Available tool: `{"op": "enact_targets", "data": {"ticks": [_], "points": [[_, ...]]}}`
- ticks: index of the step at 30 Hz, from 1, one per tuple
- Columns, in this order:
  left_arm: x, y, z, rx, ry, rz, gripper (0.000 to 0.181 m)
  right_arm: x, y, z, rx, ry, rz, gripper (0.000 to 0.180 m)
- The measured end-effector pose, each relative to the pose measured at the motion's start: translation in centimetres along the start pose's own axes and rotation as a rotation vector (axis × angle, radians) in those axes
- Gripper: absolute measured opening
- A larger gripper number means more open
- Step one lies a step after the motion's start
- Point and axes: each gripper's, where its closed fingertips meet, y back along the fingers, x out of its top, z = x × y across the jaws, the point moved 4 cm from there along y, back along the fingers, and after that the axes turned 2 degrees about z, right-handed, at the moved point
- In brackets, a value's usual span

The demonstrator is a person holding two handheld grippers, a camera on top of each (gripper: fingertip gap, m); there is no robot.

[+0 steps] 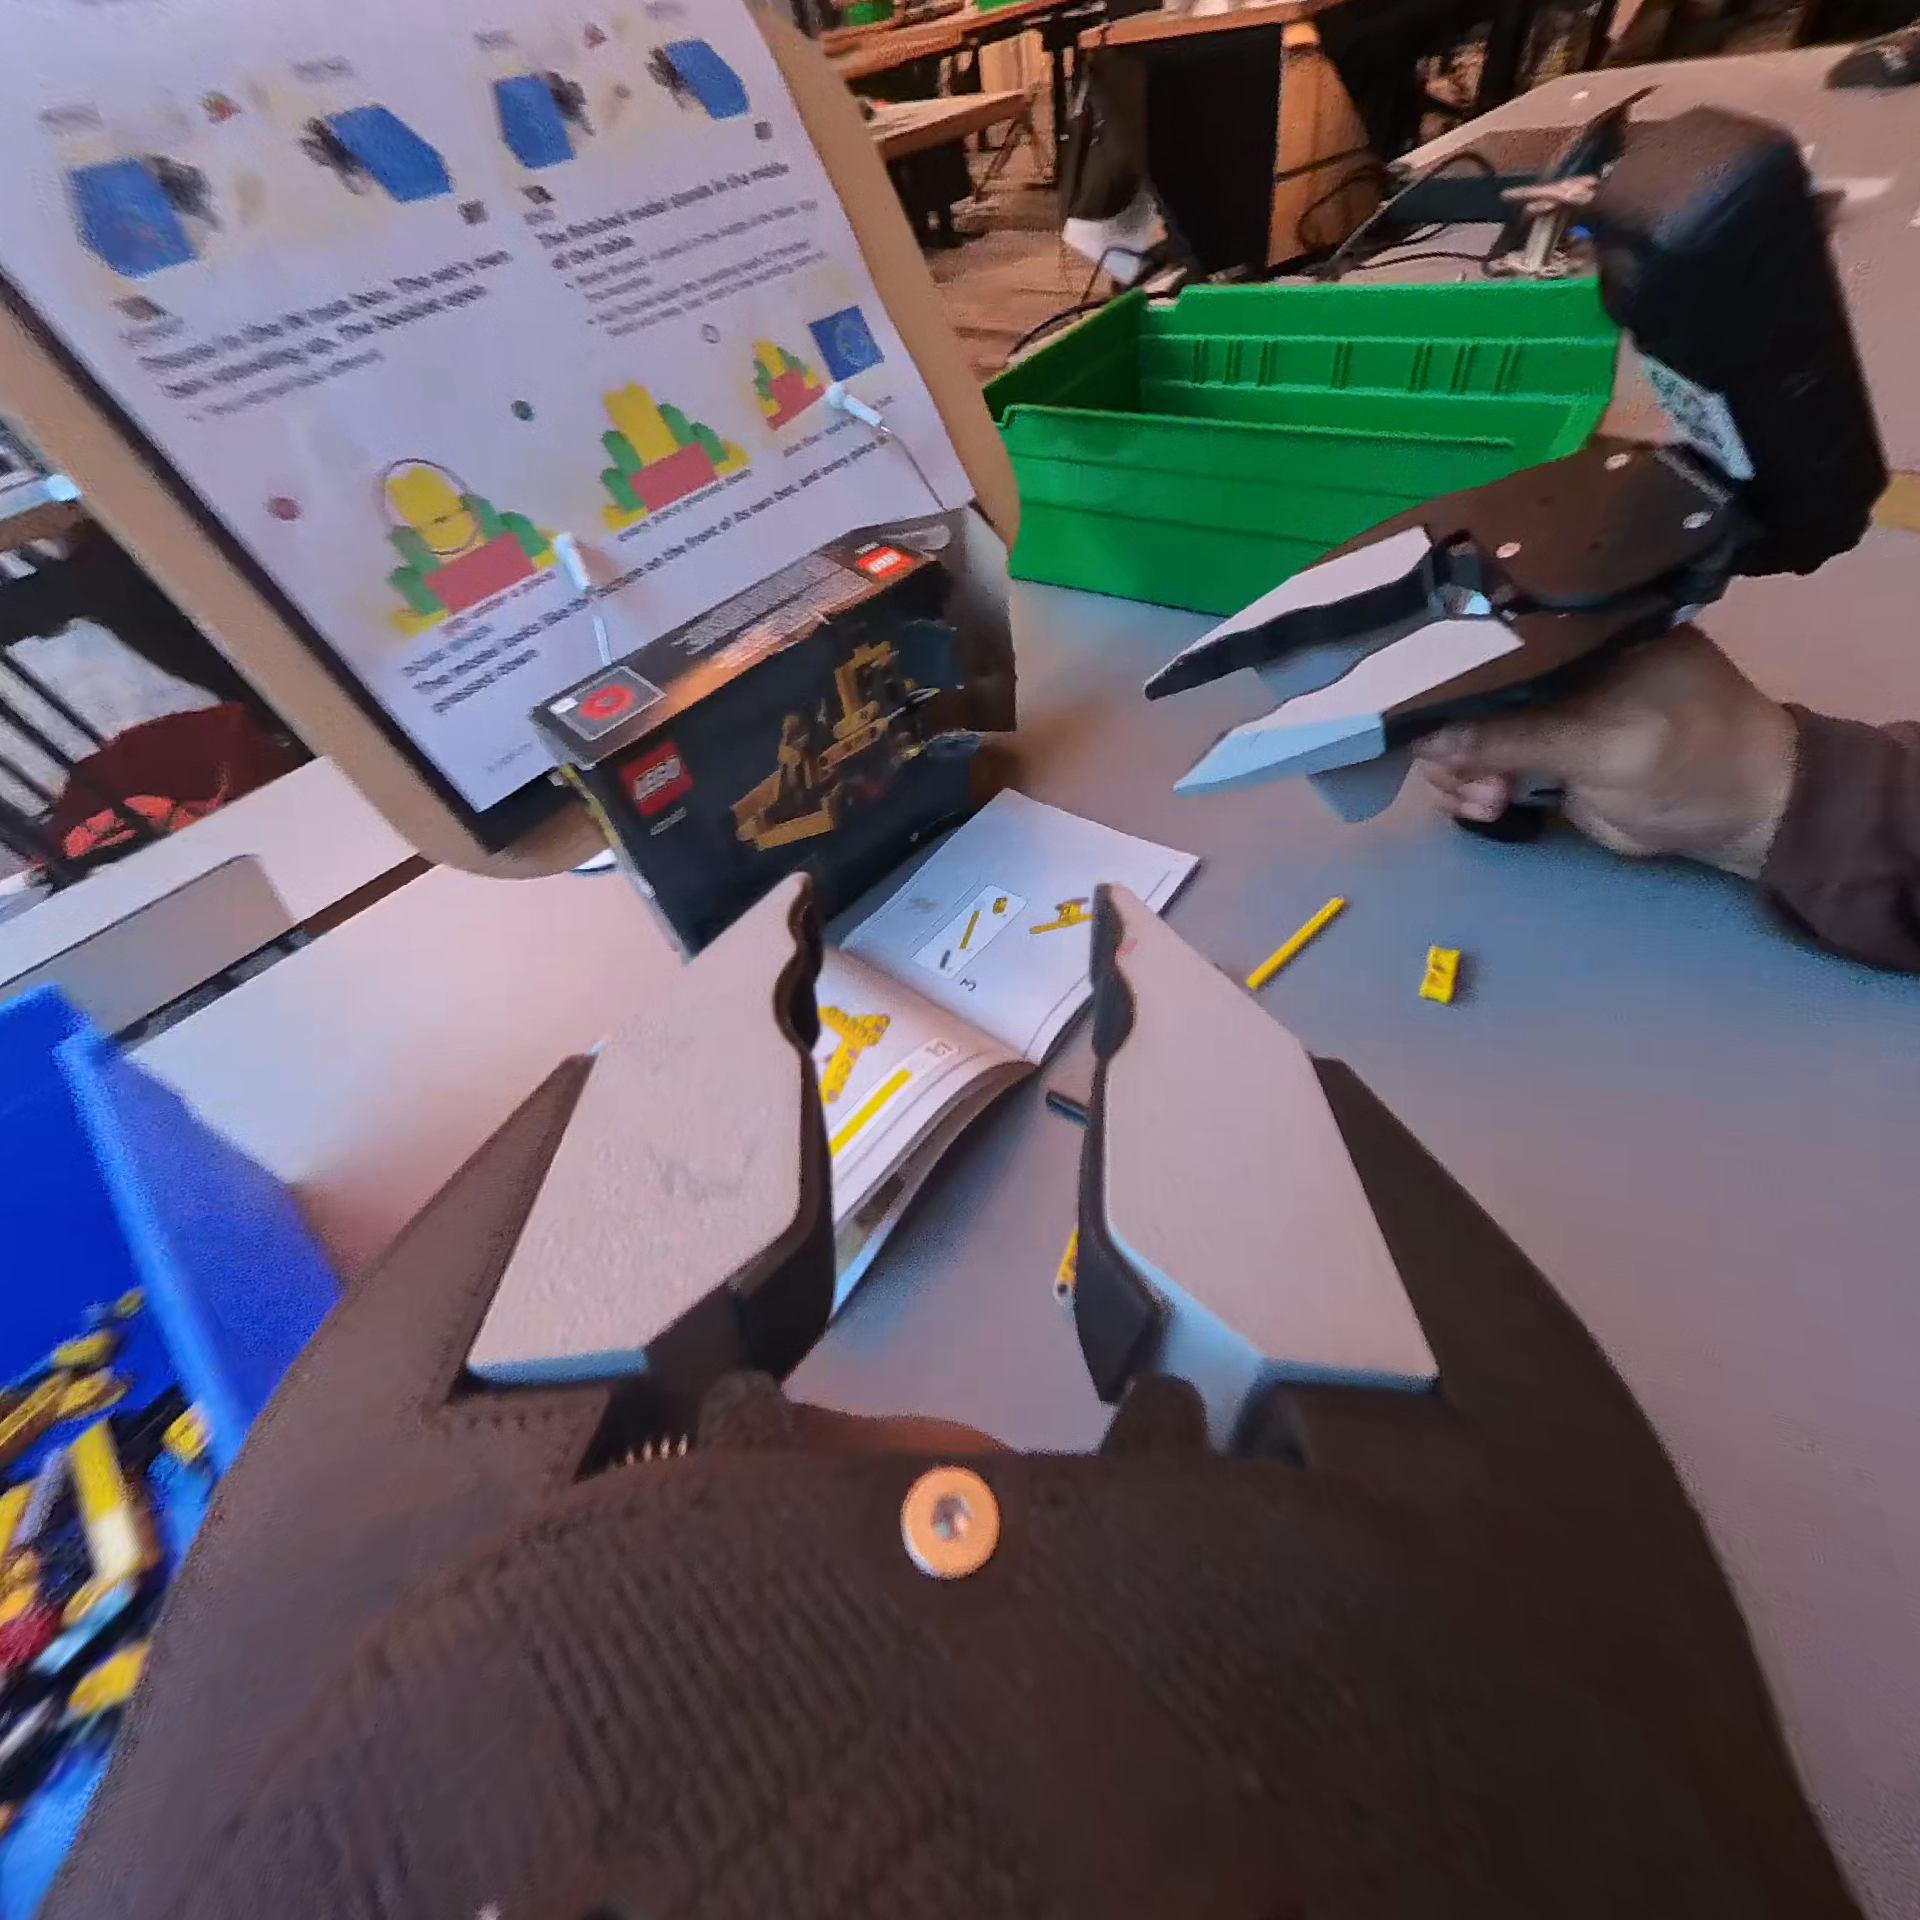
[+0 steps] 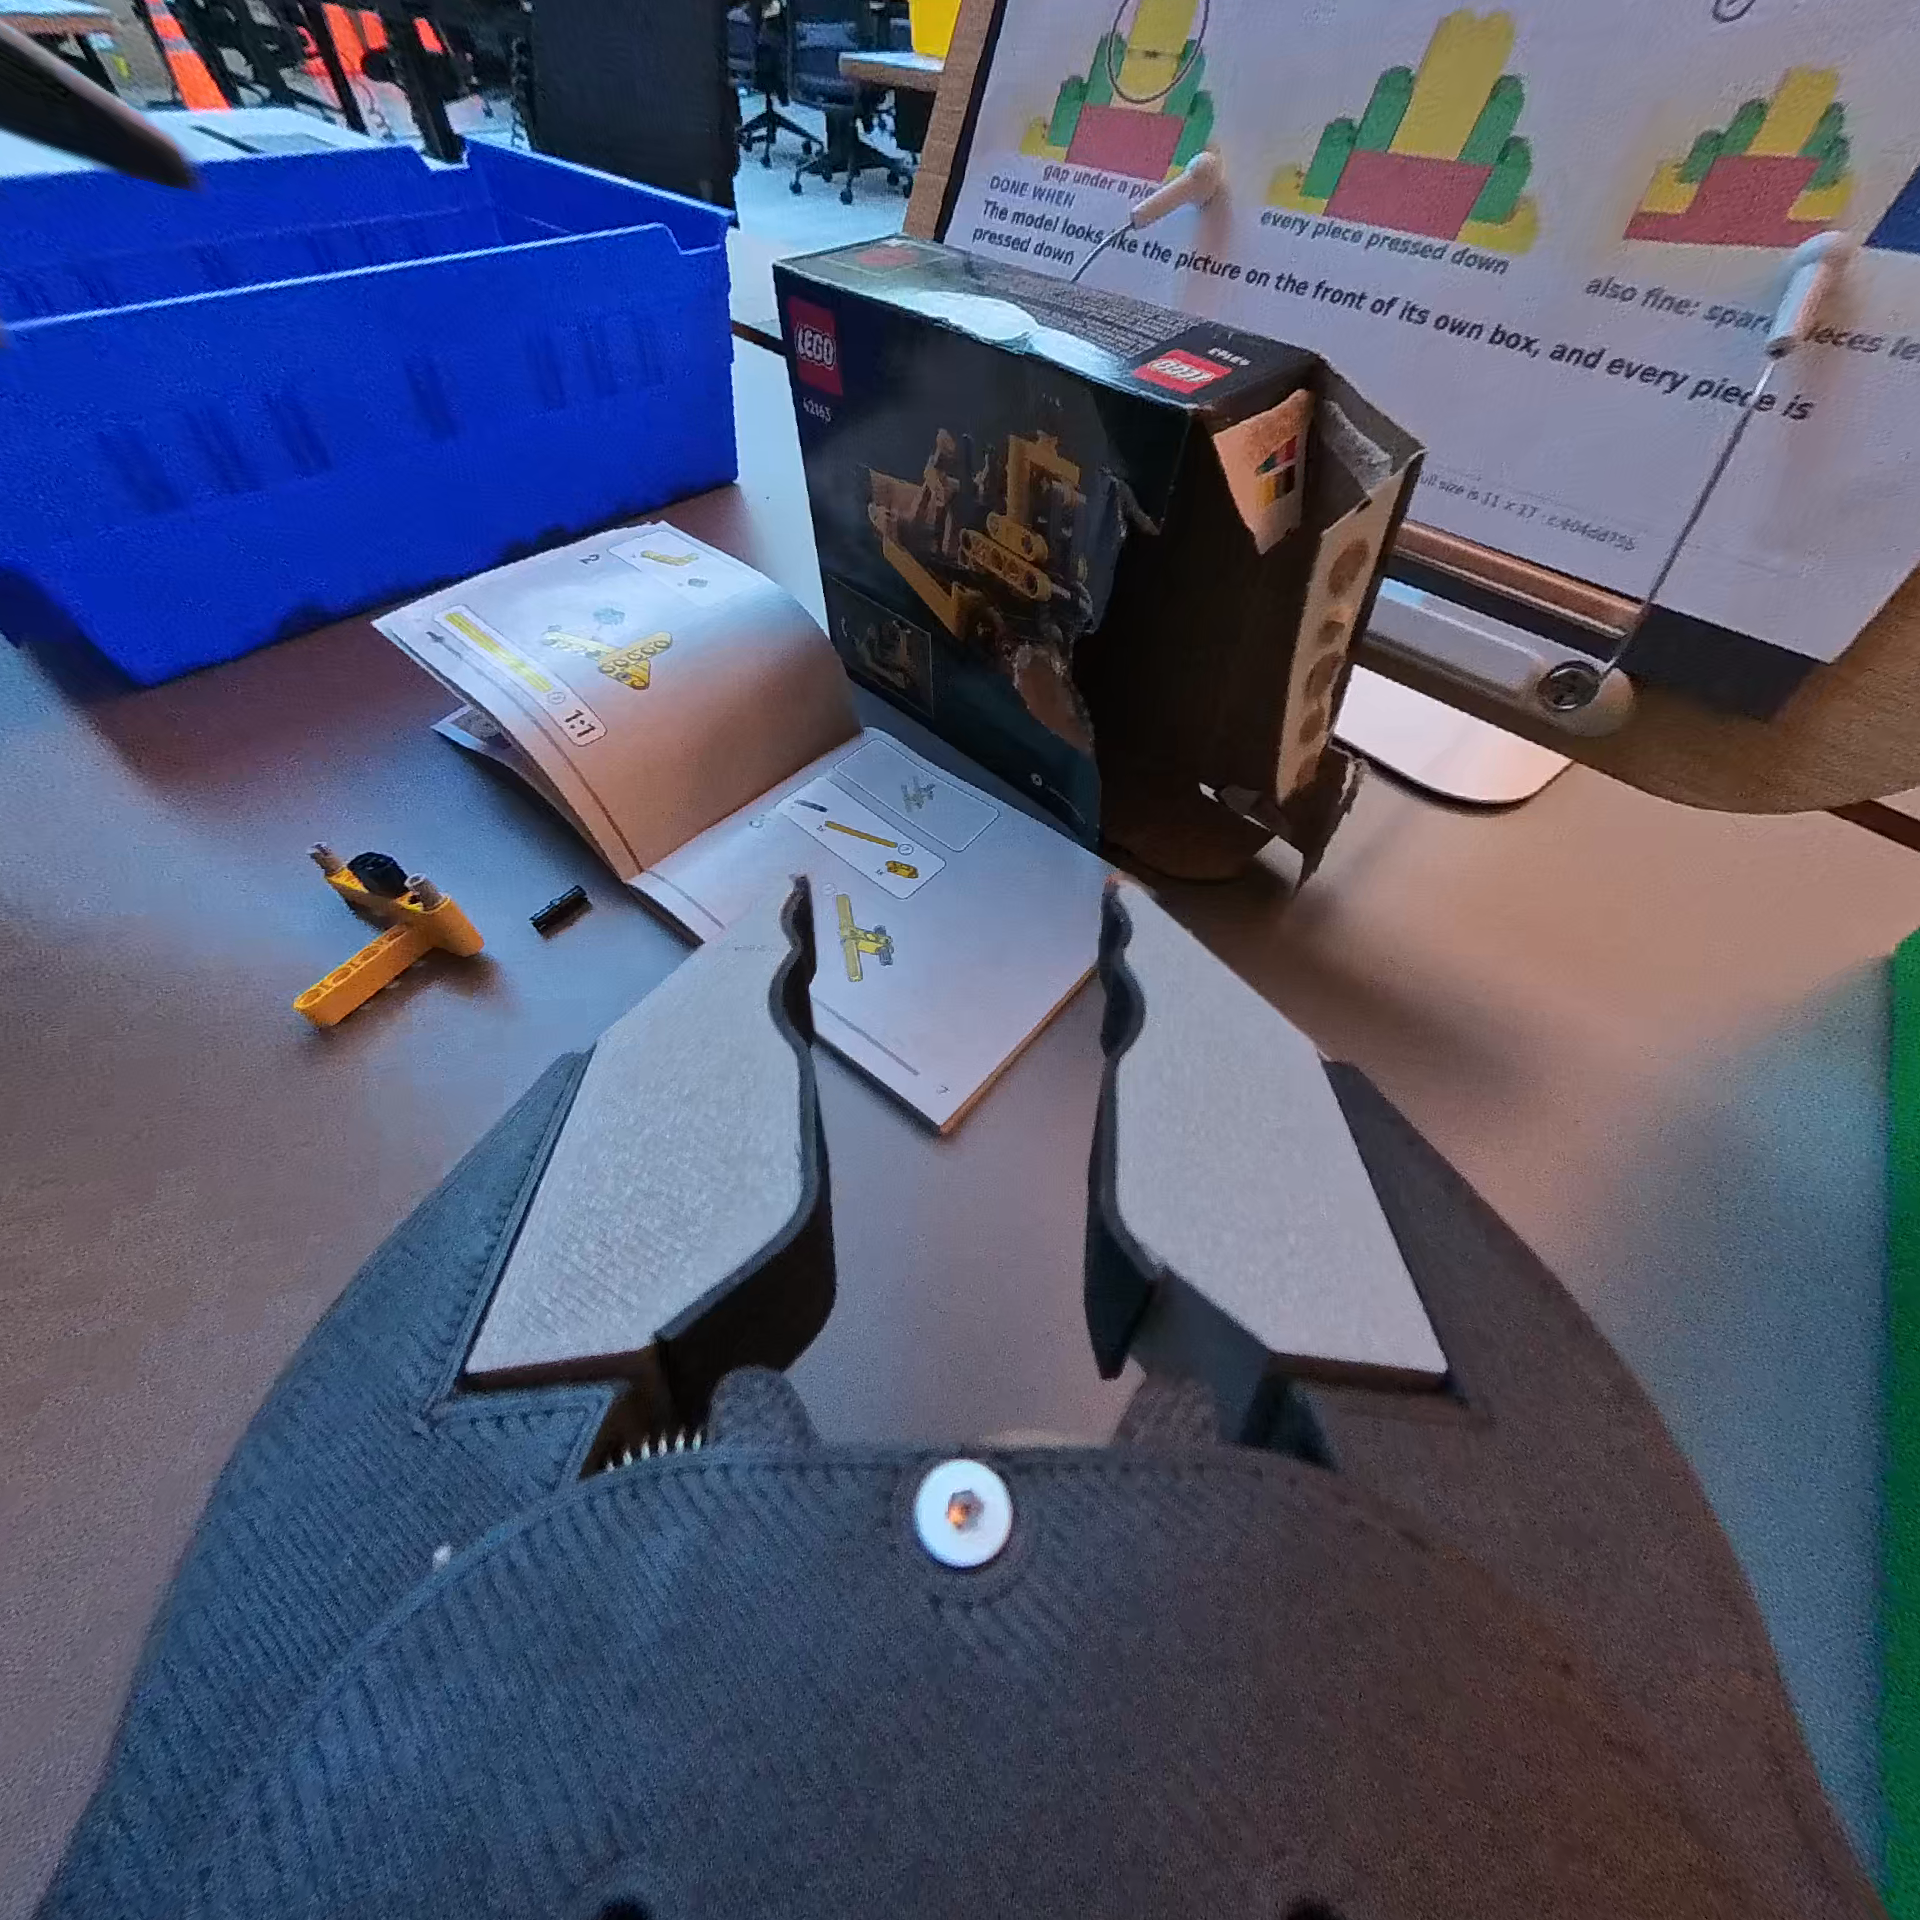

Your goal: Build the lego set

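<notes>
My left gripper is open and empty above the open instruction booklet. My right gripper is open and empty over the same booklet; it also shows in the left wrist view, held in a hand. A small yellow and black assembly and a short black pin lie on the table left of the booklet. A thin yellow axle and a small yellow piece lie to the right. The black set box stands behind the booklet.
A blue bin with several loose yellow and black pieces sits at the left, and it shows in the right wrist view. A green bin stands at the back right. A propped instruction board rises behind the box. The thin yellow axle is about 8 cm from my right fingertips and 20 cm from my left. The left gripper is farther from the small yellow piece, some 20 cm, than the right, some 11 cm.
</notes>
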Motion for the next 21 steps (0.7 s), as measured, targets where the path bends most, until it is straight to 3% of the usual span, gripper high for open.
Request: {"op": "enact_targets", "data": {"ticks": [1, 7, 8, 10, 16, 21], "points": [[-0.6, -1.1, 0.0, -0.011, -0.008, 0.000, 0.049, 0.0, 0.0, -0.2, 0.004, 0.001, -0.001, 0.053], [-4.7, -3.7, 1.1, -0.100, -0.052, -0.060, 0.053, 0.4, 0.0, -1.5, 0.027, 0.050, -0.004, 0.053], [-4.7, -3.4, 1.6, -0.123, -0.068, -0.063, 0.060, 0.4, -0.1, -1.6, 0.032, 0.045, -0.005, 0.054], [-4.9, -3.0, 1.6, -0.123, -0.103, -0.014, 0.046, 0.7, -0.2, -1.5, 0.037, 0.032, 0.012, 0.052], [-5.6, -3.3, 1.9, -0.172, -0.031, -0.062, 0.053, 0.5, -0.6, 0.1, -0.027, 0.039, 0.007, 0.053], [-5.2, -3.0, 2.2, -0.169, -0.049, -0.051, 0.054, 0.4, -0.8, 0.2, 0.015, -0.016, 0.017, 0.052]]}}
